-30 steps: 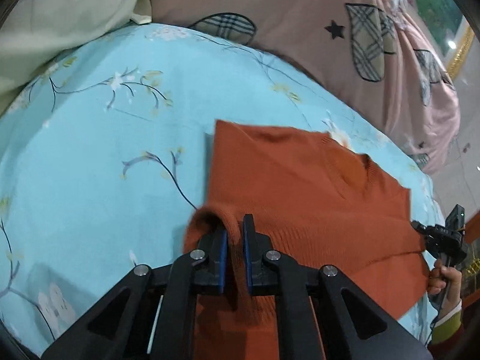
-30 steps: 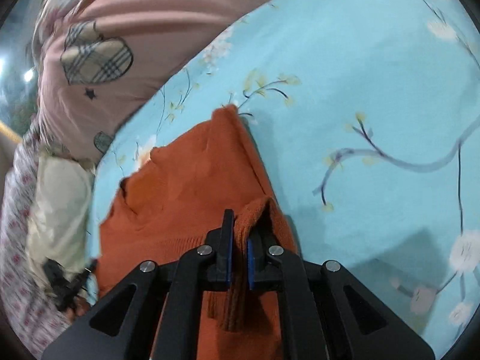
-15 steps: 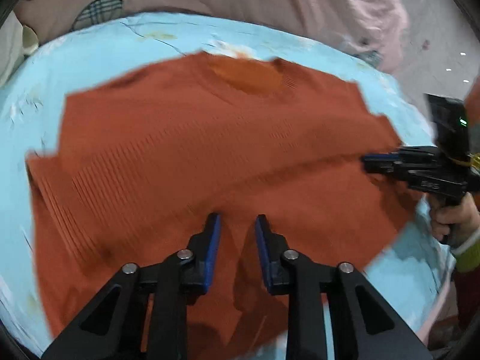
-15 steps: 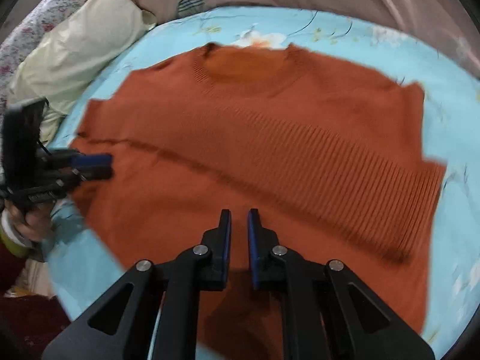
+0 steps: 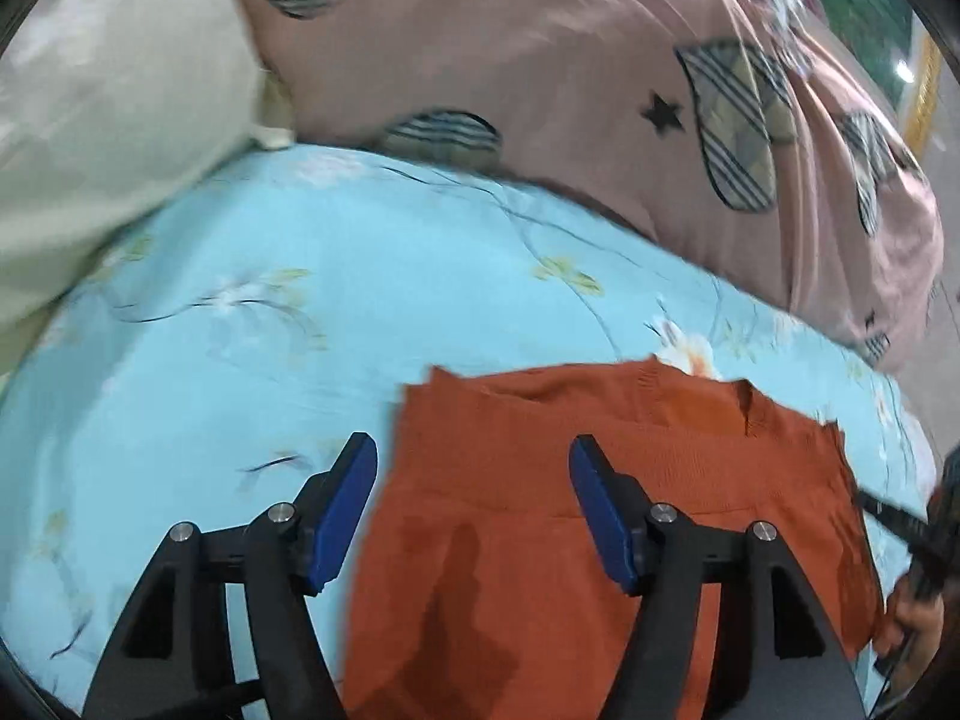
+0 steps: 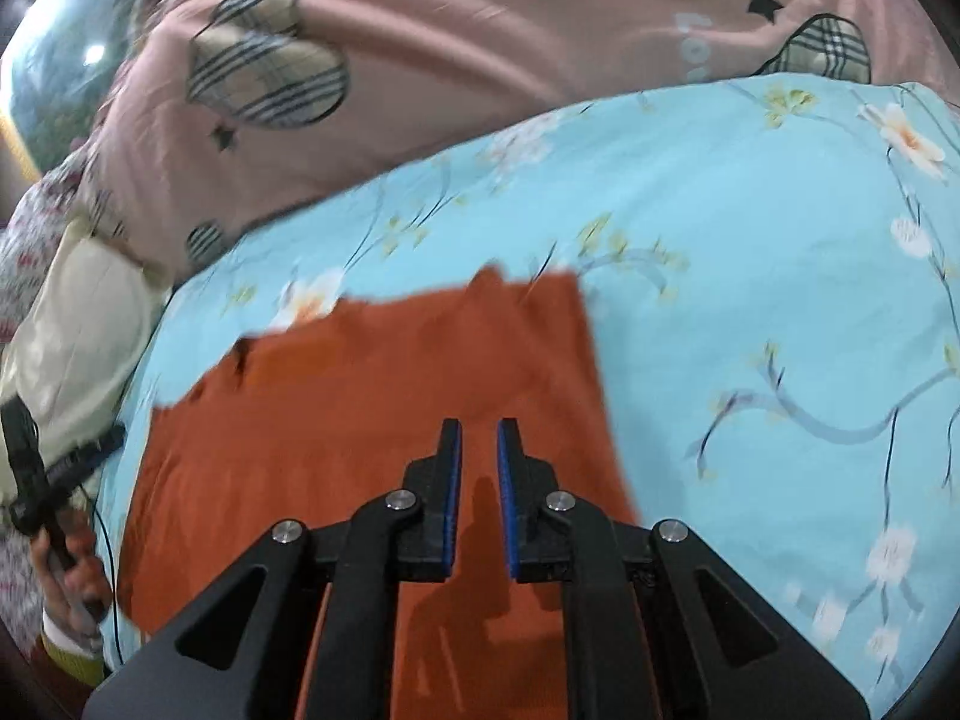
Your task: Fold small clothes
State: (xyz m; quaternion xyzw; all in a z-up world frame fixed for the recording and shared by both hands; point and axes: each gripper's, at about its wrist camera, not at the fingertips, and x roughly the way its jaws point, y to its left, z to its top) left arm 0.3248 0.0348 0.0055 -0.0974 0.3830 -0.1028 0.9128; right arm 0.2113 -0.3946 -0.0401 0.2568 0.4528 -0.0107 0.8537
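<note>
Above the orange sweater (image 5: 540, 516), left gripper (image 5: 474, 510) fingers spread wide, right gripper (image 6: 478, 501) fingers narrowly parted, both empty.

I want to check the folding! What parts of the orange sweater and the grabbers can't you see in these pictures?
- Orange sweater near edge: left wrist view, hidden by the left gripper and the frame edge.
- Its far edge: right wrist view, motion blur.
- Right gripper: in the left view, blurred and cut off at the right edge.

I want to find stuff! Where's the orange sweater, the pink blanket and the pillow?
orange sweater (image 5: 540, 540): left wrist view, middle of its front.
pink blanket (image 6: 480, 60): right wrist view, plain pink part.
pillow (image 5: 120, 120): left wrist view, its cream side.
</note>
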